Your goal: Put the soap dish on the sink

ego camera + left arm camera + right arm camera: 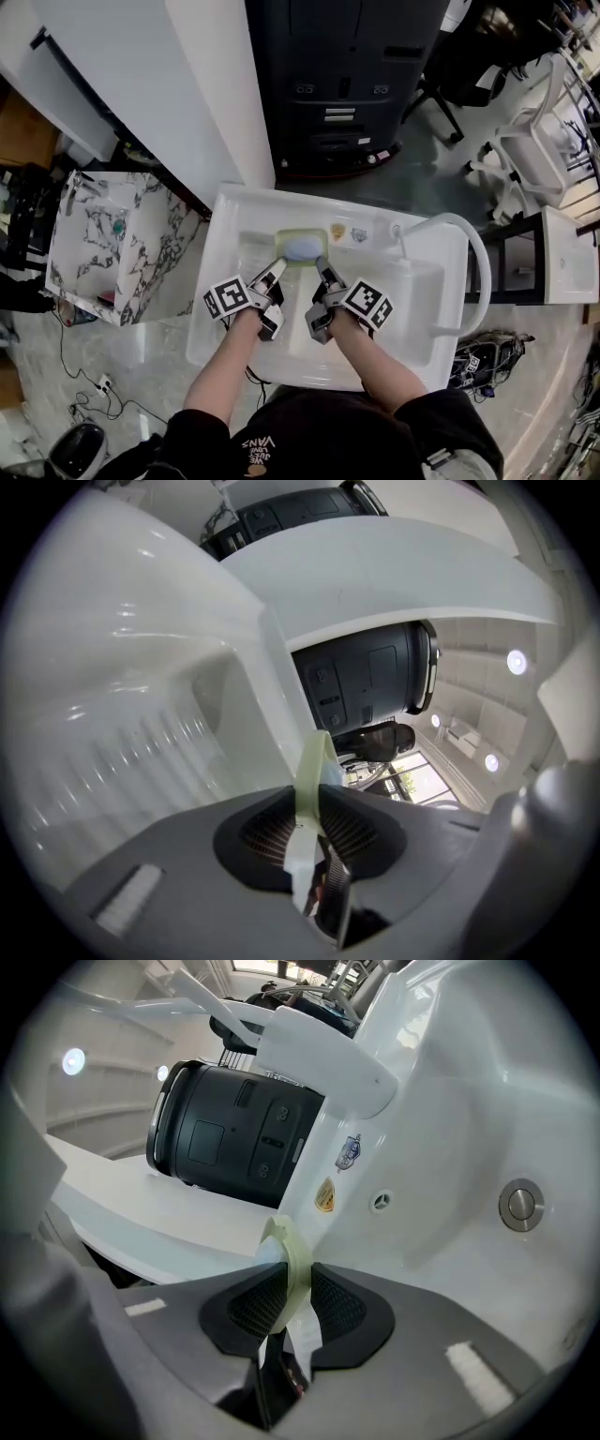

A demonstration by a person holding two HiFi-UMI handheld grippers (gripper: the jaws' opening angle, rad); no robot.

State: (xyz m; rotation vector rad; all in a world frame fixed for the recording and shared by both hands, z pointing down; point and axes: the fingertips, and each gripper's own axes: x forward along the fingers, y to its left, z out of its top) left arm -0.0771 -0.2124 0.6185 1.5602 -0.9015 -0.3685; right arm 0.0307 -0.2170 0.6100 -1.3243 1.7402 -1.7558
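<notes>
Head view: the pale green soap dish hangs over the back part of the white sink, just in front of the back ledge and its 2 stickers. A bluish-white bar of soap lies in it. From here I cannot tell whether the dish touches the sink or is just above it.

2 grippers carry the dish, 1 at each side. The left gripper takes its left edge and the right gripper its right edge, with the person's forearms reaching in from the bottom of the picture.

In the left gripper view, the dish's thin rim stands edge-on between the dark ribbed pads, and the left gripper is closed narrowly on it. Ribbed, washboard-like grooves run down the sink wall behind.

In the right gripper view, the right gripper likewise pinches the rim between its pads. Beyond it the sink's inner wall shows an overflow hole and a round metal drain.

A white curved faucet rises at the sink's right side. A large black machine stands behind the sink, and a marble-patterned basin sits to its left.
</notes>
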